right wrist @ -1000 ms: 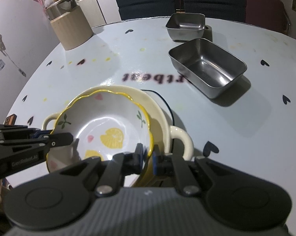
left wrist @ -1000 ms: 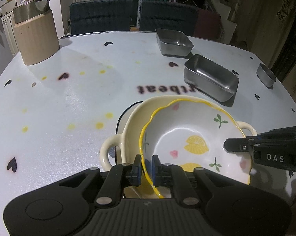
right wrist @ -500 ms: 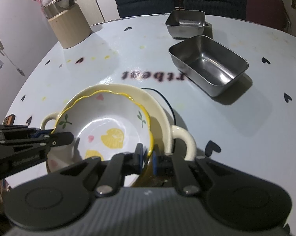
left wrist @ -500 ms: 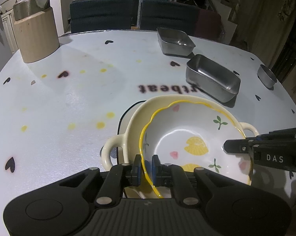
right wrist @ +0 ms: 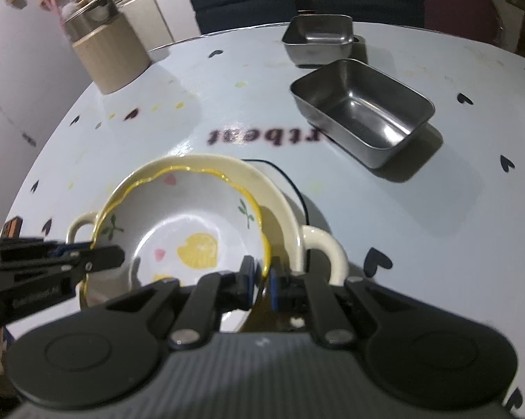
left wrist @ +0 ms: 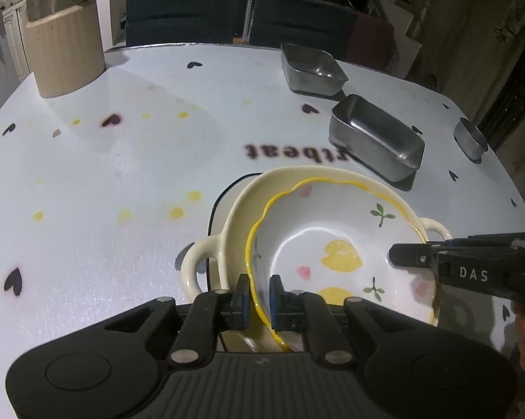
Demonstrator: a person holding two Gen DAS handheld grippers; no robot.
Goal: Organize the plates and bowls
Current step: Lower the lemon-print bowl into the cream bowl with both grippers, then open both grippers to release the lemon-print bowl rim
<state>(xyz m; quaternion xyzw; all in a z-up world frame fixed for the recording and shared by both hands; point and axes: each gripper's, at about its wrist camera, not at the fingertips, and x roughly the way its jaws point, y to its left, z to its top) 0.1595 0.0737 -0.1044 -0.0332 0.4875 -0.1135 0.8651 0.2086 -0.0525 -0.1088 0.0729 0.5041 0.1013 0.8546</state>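
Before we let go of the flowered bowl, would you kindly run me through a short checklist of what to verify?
1. Left claw shut on flowered bowl rim: ok.
2. Right claw shut on the opposite rim: ok.
3. Bowl sits inside the cream handled dish: ok.
4. Bowl fully seated and level: cannot tell; its underside is hidden.
5. Steel trays stand clear of the stack: ok.
6. Dish sits flat on whatever lies beneath it: cannot tell.
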